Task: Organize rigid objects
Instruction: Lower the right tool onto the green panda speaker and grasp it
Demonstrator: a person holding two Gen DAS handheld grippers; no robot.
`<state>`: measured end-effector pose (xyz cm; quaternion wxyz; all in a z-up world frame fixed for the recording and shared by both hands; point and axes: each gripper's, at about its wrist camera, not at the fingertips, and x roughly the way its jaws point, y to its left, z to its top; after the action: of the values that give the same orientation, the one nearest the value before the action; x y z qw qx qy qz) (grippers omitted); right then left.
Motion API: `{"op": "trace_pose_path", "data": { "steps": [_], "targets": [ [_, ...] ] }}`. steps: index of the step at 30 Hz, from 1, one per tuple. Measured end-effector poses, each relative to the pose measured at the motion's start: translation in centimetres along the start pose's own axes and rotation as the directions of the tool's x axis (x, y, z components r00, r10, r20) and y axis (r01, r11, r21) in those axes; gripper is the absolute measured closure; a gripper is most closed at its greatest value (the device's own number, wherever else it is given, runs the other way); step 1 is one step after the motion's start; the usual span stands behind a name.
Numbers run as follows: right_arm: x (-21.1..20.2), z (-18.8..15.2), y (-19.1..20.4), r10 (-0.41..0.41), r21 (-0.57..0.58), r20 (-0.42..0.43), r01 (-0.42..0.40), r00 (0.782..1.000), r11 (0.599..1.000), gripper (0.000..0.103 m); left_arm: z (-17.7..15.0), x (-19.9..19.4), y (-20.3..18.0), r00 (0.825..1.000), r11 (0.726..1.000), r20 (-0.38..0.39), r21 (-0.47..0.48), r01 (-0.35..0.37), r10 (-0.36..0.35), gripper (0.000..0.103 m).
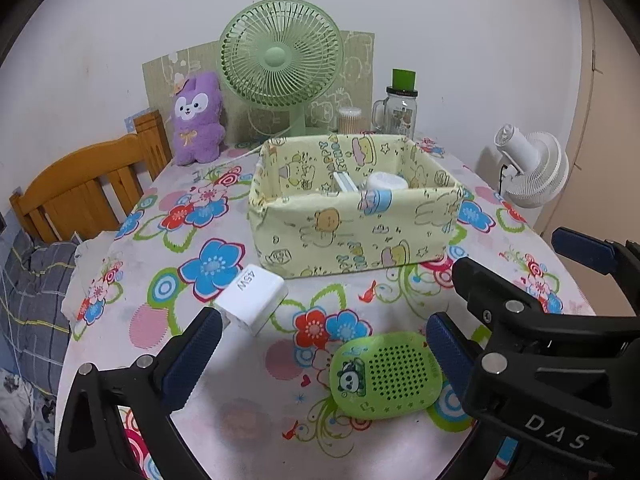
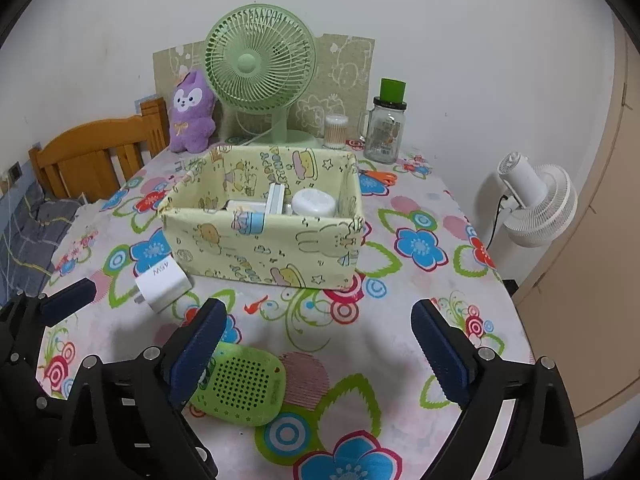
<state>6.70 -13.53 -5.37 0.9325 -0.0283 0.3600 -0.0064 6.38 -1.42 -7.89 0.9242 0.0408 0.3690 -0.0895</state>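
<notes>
A green perforated speaker (image 1: 386,376) with a panda sticker lies flat on the floral tablecloth near the front. My left gripper (image 1: 320,354) stands open around it, its right pad (image 1: 448,356) at the speaker's right edge and its left pad far off. A white charger block (image 1: 254,298) lies just beyond the left pad. My right gripper (image 2: 320,354) is open too, with nothing between its pads; the speaker (image 2: 240,388) lies under and beside its left finger (image 2: 196,356). The yellow fabric box (image 1: 352,236) behind holds a white round tub (image 2: 314,202) and flat white items.
A green desk fan (image 2: 260,64), a purple plush (image 2: 192,112), a swab pot (image 2: 335,132), a glass jar (image 2: 386,128) and orange scissors (image 2: 380,178) stand behind the box. A wooden bed frame (image 1: 80,188) is at the left, a white fan (image 2: 536,200) past the table's right edge.
</notes>
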Motion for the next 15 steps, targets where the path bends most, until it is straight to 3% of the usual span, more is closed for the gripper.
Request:
{"op": "trace_pose_path", "data": {
  "steps": [15],
  "targets": [
    [2.9,-2.5,1.5,0.035,0.038,-0.069,-0.033,0.997,0.999,0.007,-2.6,2.3,1.7,0.999,1.0,-0.053,0.004,0.007,-0.006,0.0]
  ]
}}
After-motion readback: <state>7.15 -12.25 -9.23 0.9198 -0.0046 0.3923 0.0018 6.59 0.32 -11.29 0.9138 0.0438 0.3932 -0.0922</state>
